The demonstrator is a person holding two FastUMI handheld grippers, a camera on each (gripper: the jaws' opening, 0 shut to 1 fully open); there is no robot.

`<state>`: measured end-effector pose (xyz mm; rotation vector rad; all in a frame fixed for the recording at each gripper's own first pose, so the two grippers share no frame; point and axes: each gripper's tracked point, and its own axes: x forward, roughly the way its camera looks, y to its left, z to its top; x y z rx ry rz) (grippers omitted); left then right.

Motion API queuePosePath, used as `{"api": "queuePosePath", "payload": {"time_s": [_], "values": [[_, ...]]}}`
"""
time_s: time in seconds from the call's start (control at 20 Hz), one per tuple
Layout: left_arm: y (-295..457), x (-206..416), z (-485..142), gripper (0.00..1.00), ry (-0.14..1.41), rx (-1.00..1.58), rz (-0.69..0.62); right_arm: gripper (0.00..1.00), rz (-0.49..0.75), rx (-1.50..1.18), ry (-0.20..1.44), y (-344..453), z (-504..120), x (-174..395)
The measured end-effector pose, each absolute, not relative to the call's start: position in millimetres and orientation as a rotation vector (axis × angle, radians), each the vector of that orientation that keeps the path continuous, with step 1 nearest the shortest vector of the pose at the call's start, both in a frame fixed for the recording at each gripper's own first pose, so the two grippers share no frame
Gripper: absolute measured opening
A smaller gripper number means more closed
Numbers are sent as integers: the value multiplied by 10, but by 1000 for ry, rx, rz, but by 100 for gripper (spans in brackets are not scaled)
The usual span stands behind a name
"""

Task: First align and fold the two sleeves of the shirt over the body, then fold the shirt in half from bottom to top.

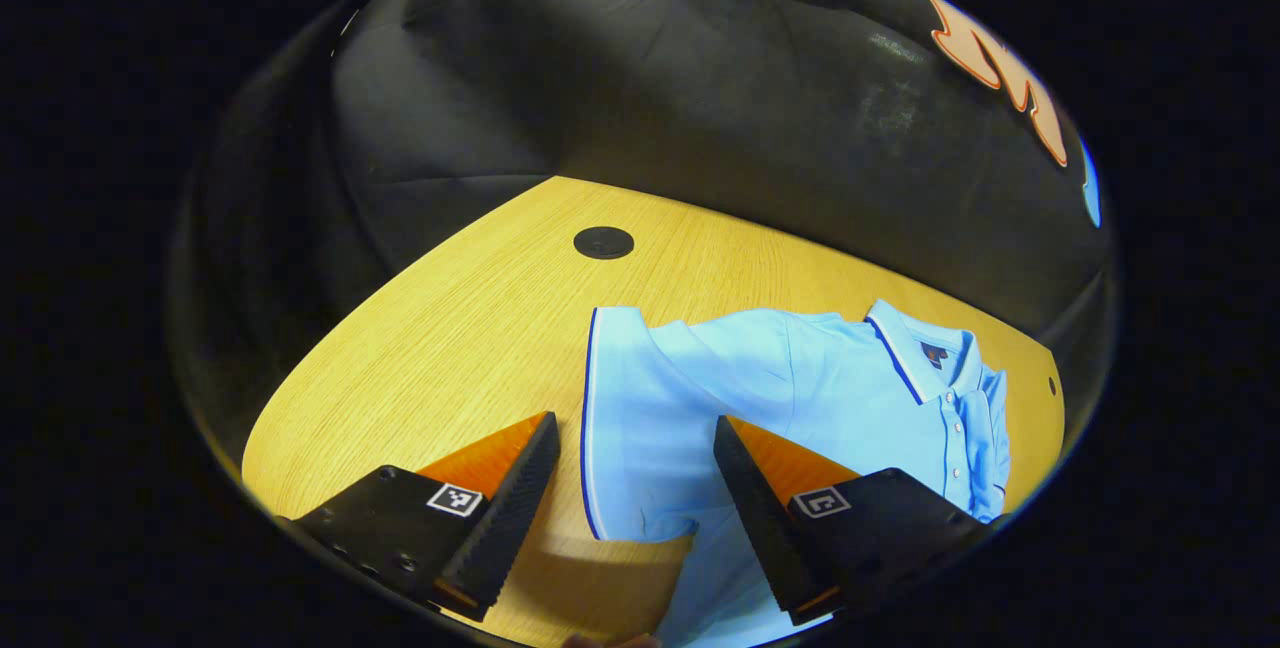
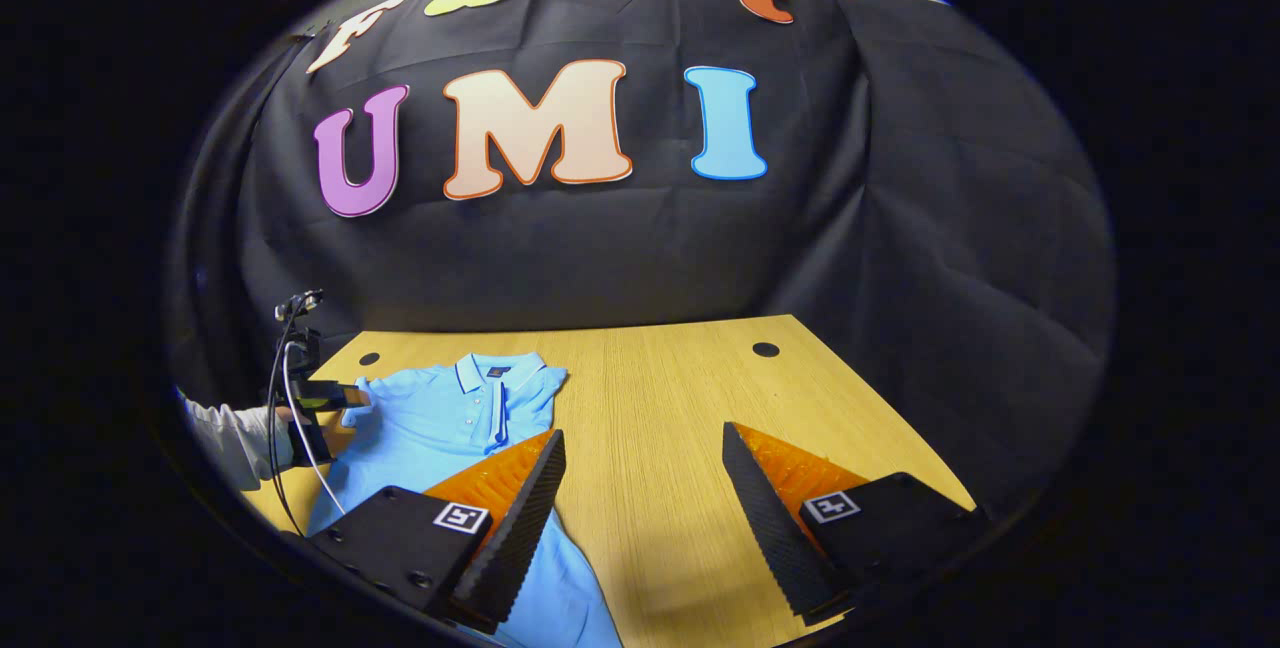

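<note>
A light blue polo shirt (image 1: 800, 378) lies flat on the wooden table (image 1: 450, 328), its collar (image 1: 915, 358) pointing right in the left gripper view. My left gripper (image 1: 635, 420) is open and hovers over the shirt's sleeve (image 1: 640, 398); the dark-trimmed cuff edge lies between its fingers. In the right gripper view the shirt (image 2: 450, 408) lies at the left, collar toward the wall. My right gripper (image 2: 643, 432) is open above bare table beside the shirt's right side, with nothing between its fingers. A hand holds the left gripper (image 2: 320, 396) at the shirt's far sleeve.
The black cloth wall (image 2: 600, 248) closes off the table's far edge. Round black grommets (image 1: 603, 242) (image 2: 765, 349) sit in the tabletop. A person's white sleeve (image 2: 225, 438) and a cable reach in from the left. Bare wood (image 2: 680, 388) lies right of the shirt.
</note>
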<state>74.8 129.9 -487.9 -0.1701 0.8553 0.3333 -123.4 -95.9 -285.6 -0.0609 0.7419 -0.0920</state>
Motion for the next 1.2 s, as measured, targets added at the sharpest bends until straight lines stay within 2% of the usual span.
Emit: {"api": "queuePosePath", "payload": {"time_s": [0.1,0.15,0.2,0.25,0.3,0.35,0.5,0.55,0.6,0.85,1.2], "values": [[1333,648,-4951,90,905,-97,333,94,-83,-49,737,-943,-2851,-1210],[1274,724,-4914,68,884,-102,285,94,-78,-46,739,-936,-2872,-1211],[1145,726,-4926,50,894,-117,246,98,-72,-48,743,-933,-2898,-1231],[1124,744,-4914,31,890,-128,233,94,-67,-47,749,-925,-2916,-1244],[1101,770,-4920,13,883,-148,229,98,-62,-42,752,-913,-2932,-1266],[1095,770,-4913,0,886,-161,227,98,-58,-32,756,-888,-2944,-1274],[839,736,-4865,0,922,-221,162,98,-41,-18,752,-842,-2952,-1279],[708,751,-4799,0,916,-241,130,94,-32,-15,749,-831,-2941,-1270],[615,815,-4731,0,895,-245,102,98,-26,-12,747,-830,-2934,-1259],[11,1040,-4411,0,836,-179,-22,98,-27,23,755,-879,-2972,-1255],[-808,920,-4601,0,920,-167,-105,98,-24,31,777,-1064,-3039,-1278]]}}
